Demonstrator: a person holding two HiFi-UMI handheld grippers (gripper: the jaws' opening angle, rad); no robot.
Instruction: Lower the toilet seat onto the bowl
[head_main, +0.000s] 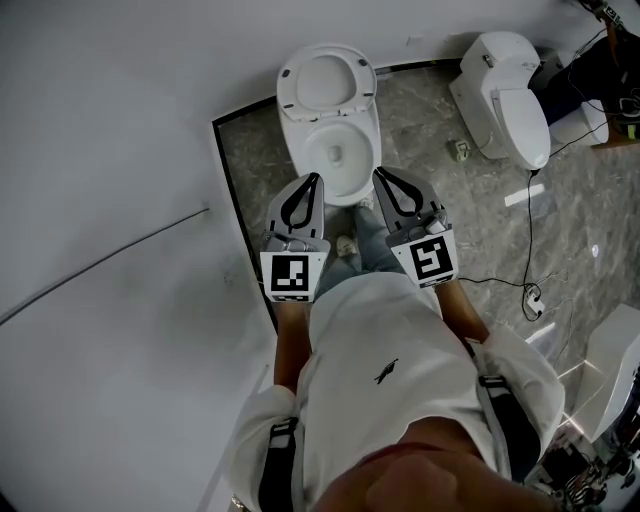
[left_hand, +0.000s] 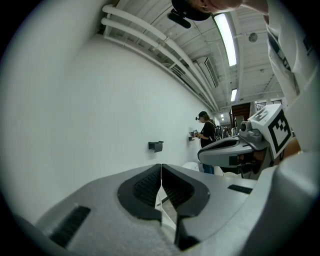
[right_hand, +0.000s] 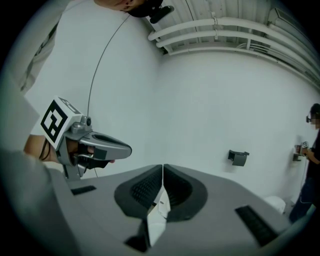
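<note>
The toilet seat (head_main: 326, 82) stood raised behind the bowl (head_main: 341, 160), ahead of both grippers and apart from them. The left gripper (head_main: 311, 184) and right gripper (head_main: 383, 178) were level, fingers pressed together on nothing. The left appeared slightly more in line.

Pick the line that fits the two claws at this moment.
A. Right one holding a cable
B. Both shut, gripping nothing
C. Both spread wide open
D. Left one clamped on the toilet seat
B: in the gripper views, the jaws of the left claw and of the right claw meet tip to tip, with nothing gripped between them.
</note>
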